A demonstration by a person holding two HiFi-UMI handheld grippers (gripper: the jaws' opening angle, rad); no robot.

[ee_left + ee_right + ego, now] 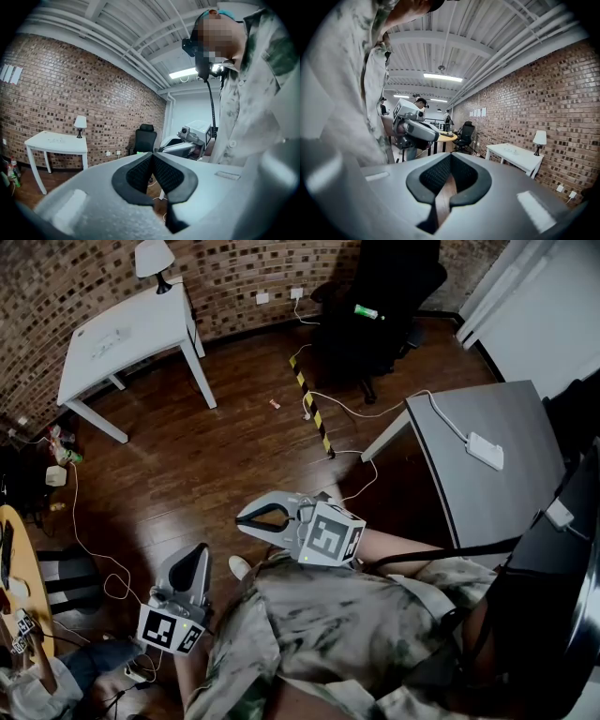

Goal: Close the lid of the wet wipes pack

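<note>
Wet wipes pack: not seen in any view, so where it lies, which way it points and how its long axis runs cannot be told.
Left gripper (198,553): held low against the person's left side in the head view, with its marker cube nearest the body and its length running up the picture, tips towards the floor ahead.
Left jaws: pressed together at the tips in the left gripper view, with nothing between the dark pads.
Right gripper (243,517): held in front of the chest, lying across the picture, with its tips pointing to the person's left and its marker cube on the right.
Right jaws: tips meet in the right gripper view; only a thin slit lower down shows floor, and nothing is clamped.
Spacing: the two grippers are near each other but apart, and each shows in the other's view.
Shirt (347,624): camouflage pattern, filling the bottom of the head view.
Floor (234,456): dark wood boards, crossed by a yellow-and-black strip (312,407) and loose cables.
White table (131,329): against the brick wall (56,287), with a lamp (153,257) at its far end.
Office chair (384,296): black, near the wall.
Grey table (487,484): to the person's right, with a small white box (485,450) and its cable on top.
</note>
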